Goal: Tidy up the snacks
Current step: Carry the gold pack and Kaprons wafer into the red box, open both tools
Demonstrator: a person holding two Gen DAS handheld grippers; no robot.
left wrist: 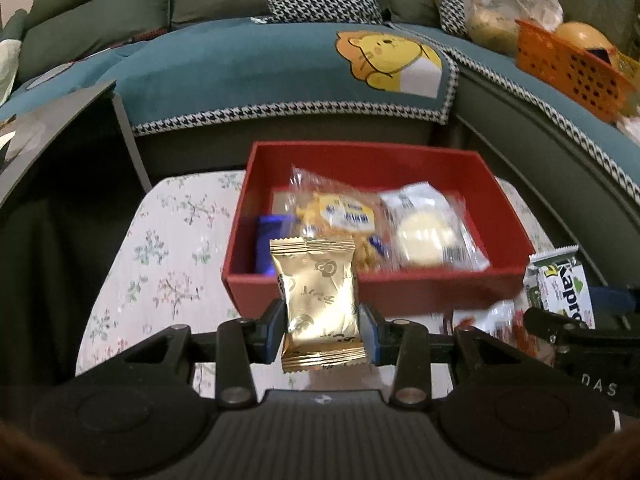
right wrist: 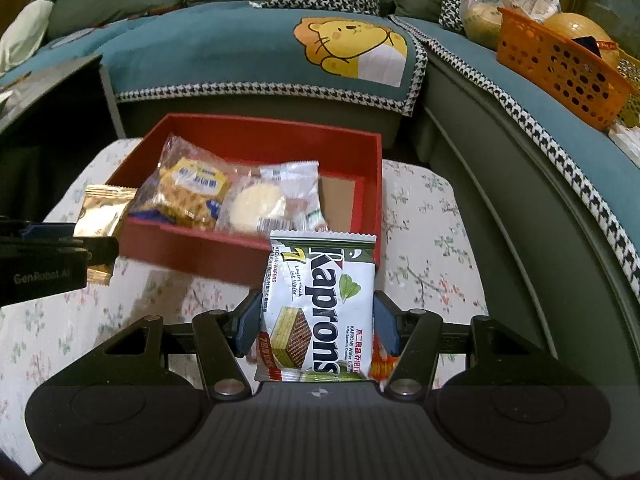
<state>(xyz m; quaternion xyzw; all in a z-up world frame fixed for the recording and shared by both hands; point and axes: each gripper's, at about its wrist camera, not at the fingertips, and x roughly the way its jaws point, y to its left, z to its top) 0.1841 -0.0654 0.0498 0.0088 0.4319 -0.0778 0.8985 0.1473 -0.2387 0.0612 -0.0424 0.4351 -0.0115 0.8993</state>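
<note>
Box (left wrist: 436,292) on table (left wrist: 168,248) ahead of me, sofa (left wrist: 248,60) behind it, basket (left wrist: 568,68) right on sofa.

Table (right wrist: 420,248): floral cloth cover, pale with small sprigs. Red box (right wrist: 256,248) sits directly on it, far-centre, open top, holding snack packs. Small red-orange packets (left wrist: 500,328) lie on cloth near box's near-right corner, blurred. Sofa stands just beyond table's far edge.
</note>
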